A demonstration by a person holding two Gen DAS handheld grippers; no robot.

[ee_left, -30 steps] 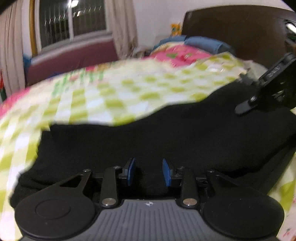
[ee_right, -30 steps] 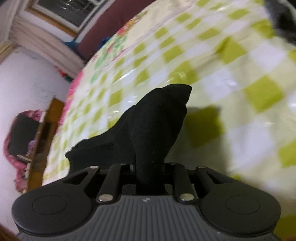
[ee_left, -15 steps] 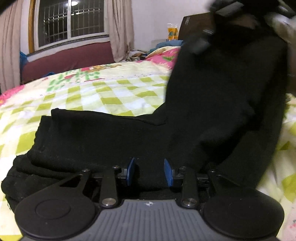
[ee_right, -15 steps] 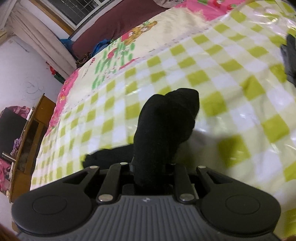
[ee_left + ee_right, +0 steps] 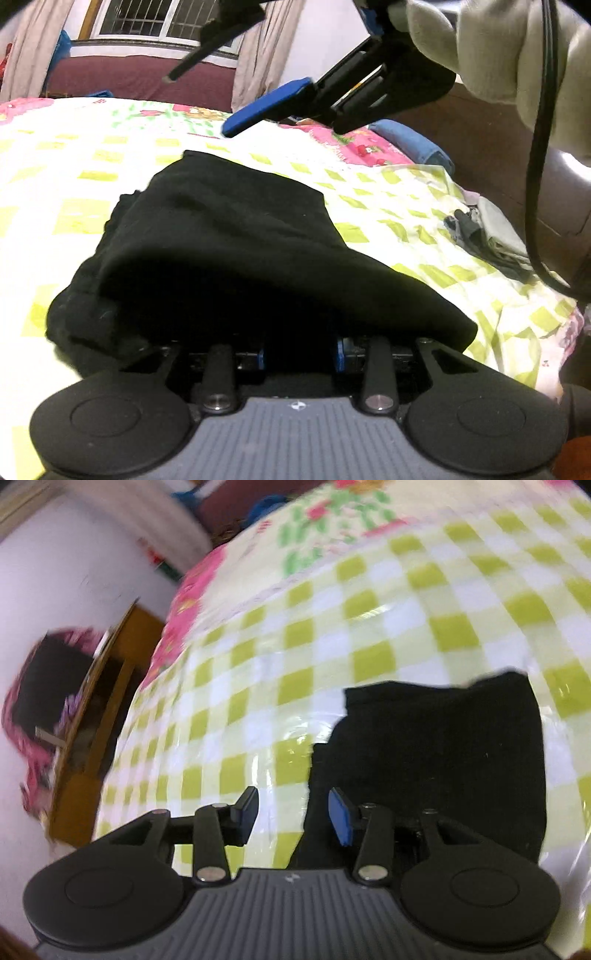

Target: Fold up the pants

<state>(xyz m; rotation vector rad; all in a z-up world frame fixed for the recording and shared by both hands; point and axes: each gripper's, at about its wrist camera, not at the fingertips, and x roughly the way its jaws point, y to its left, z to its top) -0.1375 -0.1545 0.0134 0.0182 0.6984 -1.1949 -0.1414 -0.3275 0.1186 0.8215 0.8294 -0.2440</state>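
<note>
Green-and-white checked bed cover [image 5: 66,192] beneath a barred window [image 5: 155,18], with black pants [image 5: 229,236] lying folded in a heap on it. Left gripper [image 5: 299,356] is buried under the fold's near edge, so its grip cannot be told. Right gripper [image 5: 293,814], raised above the pants, has just been opening: jaws apart, nothing between them.

Right hand-held gripper [image 5: 293,814], jaws just opened, empty; black pants [image 5: 436,760] flat on checkered bedspread [image 5: 369,627]
</note>
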